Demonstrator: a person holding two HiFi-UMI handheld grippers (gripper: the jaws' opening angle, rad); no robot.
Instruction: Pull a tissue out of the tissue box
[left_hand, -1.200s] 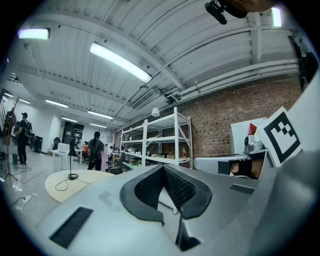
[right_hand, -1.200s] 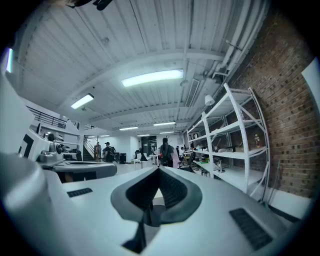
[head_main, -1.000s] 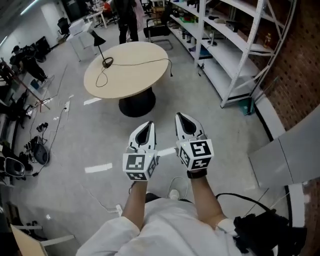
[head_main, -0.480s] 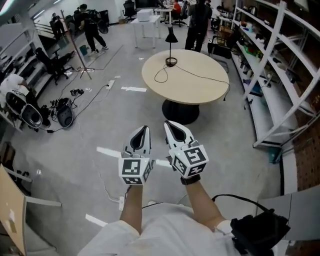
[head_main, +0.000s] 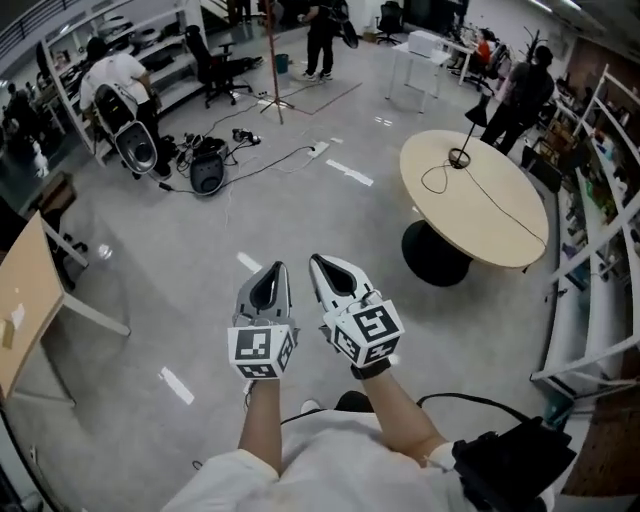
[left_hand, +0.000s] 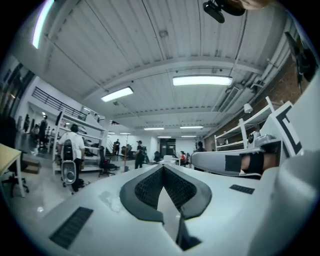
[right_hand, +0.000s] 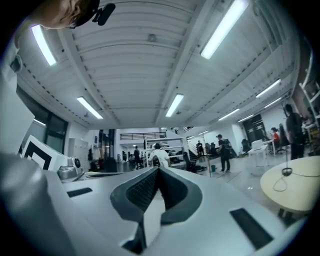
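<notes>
Swung away from the round table (head_main: 478, 205) (now at right), left gripper (head_main: 271, 270) and right gripper (head_main: 320, 262) hover side by side, jaws closed, empty.

The right gripper (right_hand: 159, 170) points level, jaws pressed together — a round tabletop (right_hand: 296, 189) at four o'clock, people (right_hand: 222, 150) standing far off, strip lights (right_hand: 220, 27) overhead.

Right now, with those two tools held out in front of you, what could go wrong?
Cables lie loose on the floor ahead: a foot could catch. The round table on the right and the desk on the left could be bumped by the left gripper or right gripper, both shut and held out in front. No tissue box is in view yet.
</notes>
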